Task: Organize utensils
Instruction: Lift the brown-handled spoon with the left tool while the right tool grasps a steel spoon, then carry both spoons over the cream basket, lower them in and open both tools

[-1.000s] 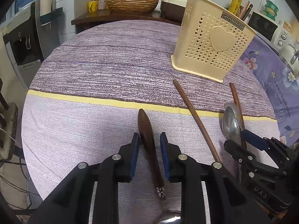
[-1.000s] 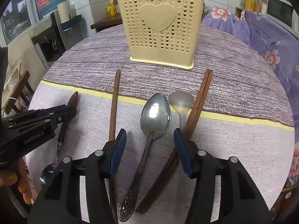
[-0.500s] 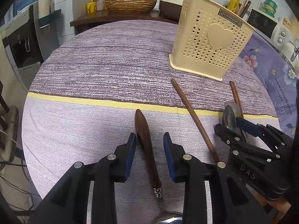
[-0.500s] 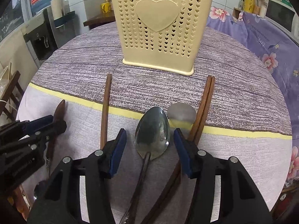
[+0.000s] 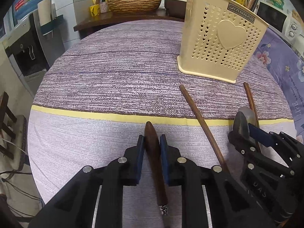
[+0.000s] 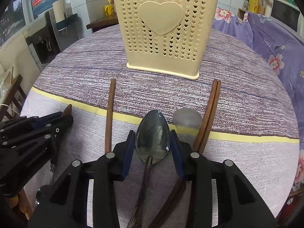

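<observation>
My left gripper (image 5: 151, 147) is shut on the dark wooden handle of a spoon (image 5: 153, 152) that lies on the table; its metal end runs out of view below. My right gripper (image 6: 152, 142) is shut on the bowl of a metal spoon (image 6: 152, 134), which looks tilted up; it also shows in the left wrist view (image 5: 241, 126). A cream perforated utensil holder (image 6: 163, 30) stands upright beyond both. A single chopstick (image 6: 109, 114) lies left of the metal spoon, a chopstick pair (image 6: 209, 117) right of it, with a second, pale spoon (image 6: 187, 118) between.
The round table (image 5: 114, 76) has a purple striped cloth with a yellow band. A sideboard with a woven basket (image 5: 134, 3) stands behind it. A floral purple cloth (image 6: 266, 43) covers furniture at the right. A water dispenser (image 5: 28, 43) stands at the left.
Both grippers have closed: the left on the wooden spoon handle, the right on the metal spoon's bowl. Both have moved forward toward the holder.
</observation>
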`<action>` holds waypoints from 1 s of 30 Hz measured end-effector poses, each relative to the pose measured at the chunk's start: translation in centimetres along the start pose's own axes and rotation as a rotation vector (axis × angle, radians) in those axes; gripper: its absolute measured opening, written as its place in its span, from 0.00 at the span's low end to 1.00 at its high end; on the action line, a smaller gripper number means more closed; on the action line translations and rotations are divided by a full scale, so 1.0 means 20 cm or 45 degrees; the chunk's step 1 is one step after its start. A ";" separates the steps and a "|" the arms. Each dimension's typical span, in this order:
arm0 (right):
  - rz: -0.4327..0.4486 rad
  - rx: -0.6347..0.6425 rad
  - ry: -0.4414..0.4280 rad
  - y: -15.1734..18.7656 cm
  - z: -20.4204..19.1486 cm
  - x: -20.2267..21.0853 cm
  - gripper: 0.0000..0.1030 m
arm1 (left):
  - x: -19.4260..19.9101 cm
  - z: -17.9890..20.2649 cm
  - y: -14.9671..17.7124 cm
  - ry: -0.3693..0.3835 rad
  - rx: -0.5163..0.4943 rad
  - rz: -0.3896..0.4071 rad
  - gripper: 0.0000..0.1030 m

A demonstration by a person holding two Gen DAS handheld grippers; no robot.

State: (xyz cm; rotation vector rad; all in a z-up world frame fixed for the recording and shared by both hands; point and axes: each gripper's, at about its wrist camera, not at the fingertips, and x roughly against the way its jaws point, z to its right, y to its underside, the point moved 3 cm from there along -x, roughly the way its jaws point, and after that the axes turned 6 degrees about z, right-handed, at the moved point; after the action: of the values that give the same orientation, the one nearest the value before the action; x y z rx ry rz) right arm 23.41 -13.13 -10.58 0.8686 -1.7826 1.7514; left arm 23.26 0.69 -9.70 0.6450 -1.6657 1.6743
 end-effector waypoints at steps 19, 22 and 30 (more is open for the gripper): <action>0.298 -0.038 -0.184 -0.27 0.12 0.50 0.36 | 0.51 0.02 -0.30 0.136 0.019 0.359 0.16; 0.320 -0.023 -0.190 -0.28 0.12 0.54 0.36 | 0.52 0.03 -0.30 0.145 0.020 0.373 0.16; 0.330 0.012 -0.200 -0.26 0.11 0.54 0.36 | 0.52 0.03 -0.30 0.188 0.043 0.388 0.16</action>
State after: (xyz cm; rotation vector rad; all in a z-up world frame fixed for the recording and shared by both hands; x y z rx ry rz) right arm 20.05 -16.18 0.75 0.8289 -2.0698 1.8964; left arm 21.05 1.05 2.08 0.2834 -1.6953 1.9154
